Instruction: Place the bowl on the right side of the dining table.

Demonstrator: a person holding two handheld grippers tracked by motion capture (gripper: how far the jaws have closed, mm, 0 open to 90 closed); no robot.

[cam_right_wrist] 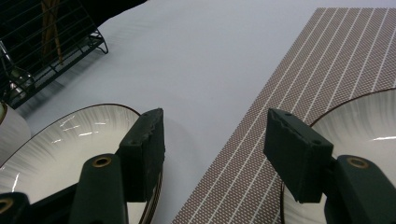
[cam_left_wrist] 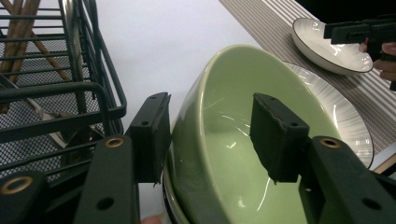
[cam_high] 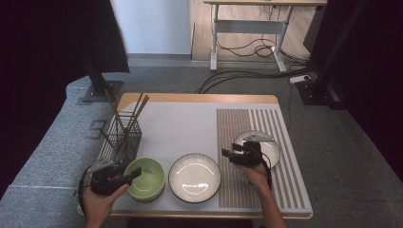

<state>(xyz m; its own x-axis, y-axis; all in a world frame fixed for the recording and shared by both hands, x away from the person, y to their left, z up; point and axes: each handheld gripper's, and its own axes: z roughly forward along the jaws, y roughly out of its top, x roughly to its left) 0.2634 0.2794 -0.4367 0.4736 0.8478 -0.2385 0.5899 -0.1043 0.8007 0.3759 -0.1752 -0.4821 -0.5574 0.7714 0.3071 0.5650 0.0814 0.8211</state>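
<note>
At counter's left edge, left tool [cam_left_wrist: 208, 135] straddles green bowl [cam_left_wrist: 224, 154] rim, not yet gripping; a shallow bite could slip; right tool [cam_right_wrist: 215, 149] wide, empty.

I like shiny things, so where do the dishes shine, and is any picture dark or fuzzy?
High view: glare on the middle plate, dark sides around the table. Left gripper view: bright streaks inside the green bowl, the rack a bit soft up close. Right gripper view: small glints on both plates, the near jaws slightly blurred.
</note>
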